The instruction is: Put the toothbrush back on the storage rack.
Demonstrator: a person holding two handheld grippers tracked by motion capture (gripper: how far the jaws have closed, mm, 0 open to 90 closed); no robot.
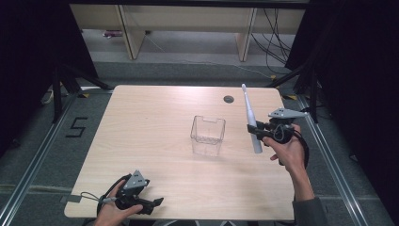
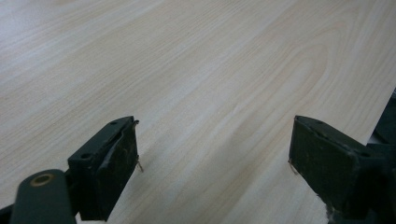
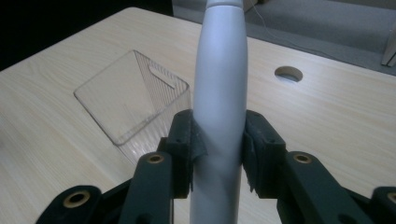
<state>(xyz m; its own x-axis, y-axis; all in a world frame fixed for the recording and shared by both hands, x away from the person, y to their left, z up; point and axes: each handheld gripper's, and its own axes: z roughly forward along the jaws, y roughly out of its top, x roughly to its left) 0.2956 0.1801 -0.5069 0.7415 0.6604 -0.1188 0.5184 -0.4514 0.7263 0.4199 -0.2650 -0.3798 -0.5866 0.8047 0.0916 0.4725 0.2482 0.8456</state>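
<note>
Pale wood grain ran across the desk point(image 1: 155, 136), which stood on a grey floor with dark curtains at both sides. Near the desk's right edge, the right tool point(image 1: 254, 131) was clamped on a grey-white electric toothbrush point(image 1: 251, 120), its two black pads pressing the thick handle from either side. In the right gripper view the toothbrush point(image 3: 219, 93) rose straight up between the jaws. From above it stood nearly upright, its slim brush end tilted slightly away from the person and its blunt base hanging just above the desk. The person's right hand point(image 1: 287, 146) held that tool from behind.

Just left of the toothbrush, close to the desk's middle, stood a clear plastic bin point(image 1: 207, 135), open at the top and apart from the tool; it also appeared beyond the jaws point(image 3: 133, 100). A round cable hole point(image 1: 228, 99) lay behind the bin, near the far edge.

Well apart from the bin, at the desk's near left corner, the left tool point(image 1: 159, 201) rested in the left hand point(image 1: 113, 212), jaws spread wide over bare wood point(image 2: 210, 93).
</note>
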